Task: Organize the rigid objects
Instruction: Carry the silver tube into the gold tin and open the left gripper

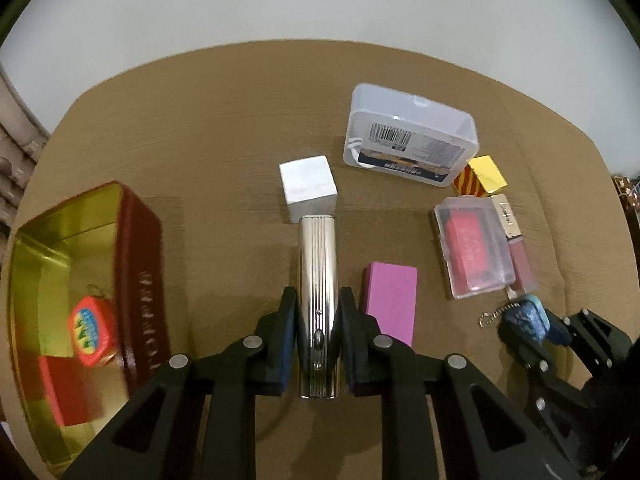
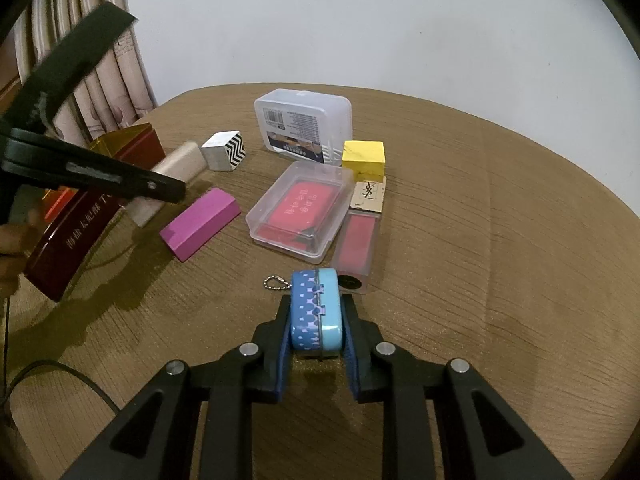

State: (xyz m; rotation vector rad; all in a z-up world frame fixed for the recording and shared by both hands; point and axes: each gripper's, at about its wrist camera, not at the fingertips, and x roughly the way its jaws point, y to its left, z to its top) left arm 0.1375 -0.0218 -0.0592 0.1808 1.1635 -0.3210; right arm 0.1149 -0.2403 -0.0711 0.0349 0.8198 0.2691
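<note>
Red tin (image 1: 136, 280), 9 o'clock in the left view: open, holding an orange trinket (image 1: 91, 331). Left gripper (image 1: 318, 312) clamped on silver case (image 1: 318, 280); white cube (image 1: 307, 188) at its 12 o'clock, pink block (image 1: 390, 304) at 3 o'clock. Right gripper (image 2: 317, 320) clamped on blue tin (image 2: 317, 312); clear box (image 2: 302, 208) at its 12 o'clock.
</note>
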